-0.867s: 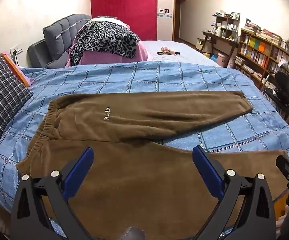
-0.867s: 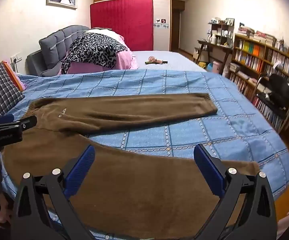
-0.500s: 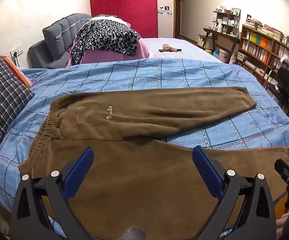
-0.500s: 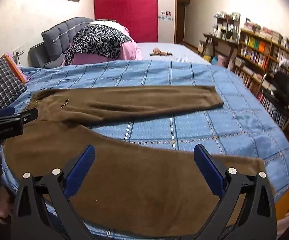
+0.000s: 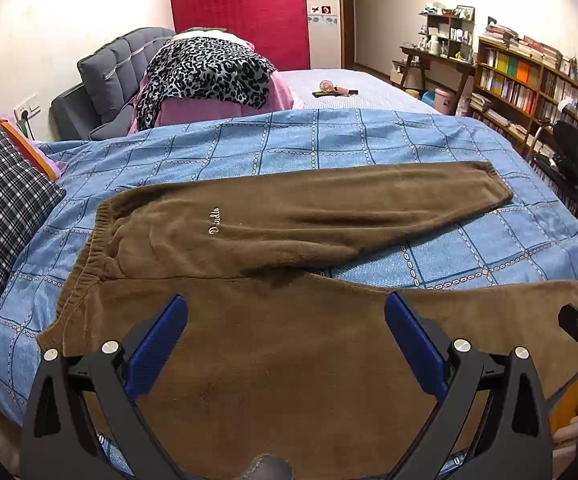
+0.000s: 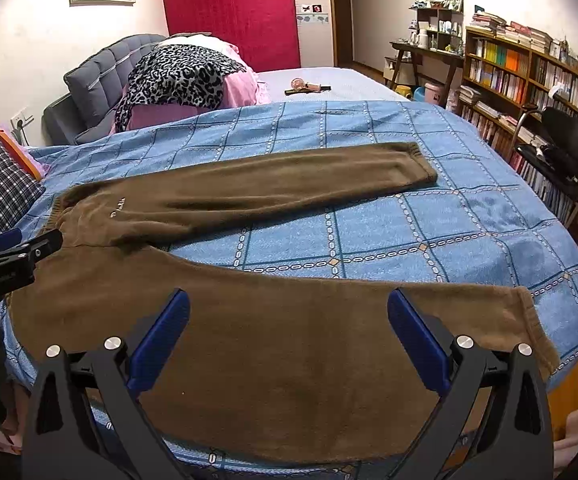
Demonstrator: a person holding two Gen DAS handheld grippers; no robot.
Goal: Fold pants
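Your left gripper [image 5: 285,320] spread wide above the near leg, your right gripper [image 6: 289,318] likewise agape and empty, brown pants [image 5: 289,240] flat on the blue checked blanket [image 5: 329,140], legs splayed, leopard throw [image 5: 205,72] beyond.

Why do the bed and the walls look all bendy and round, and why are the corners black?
Both views use a fisheye lens. In the left wrist view the blue blanket bulges like a dome and the bookshelf leans; the corners go black. In the right wrist view the same curve bends the brown pants. Room light is even, with everything sharp and no glare.
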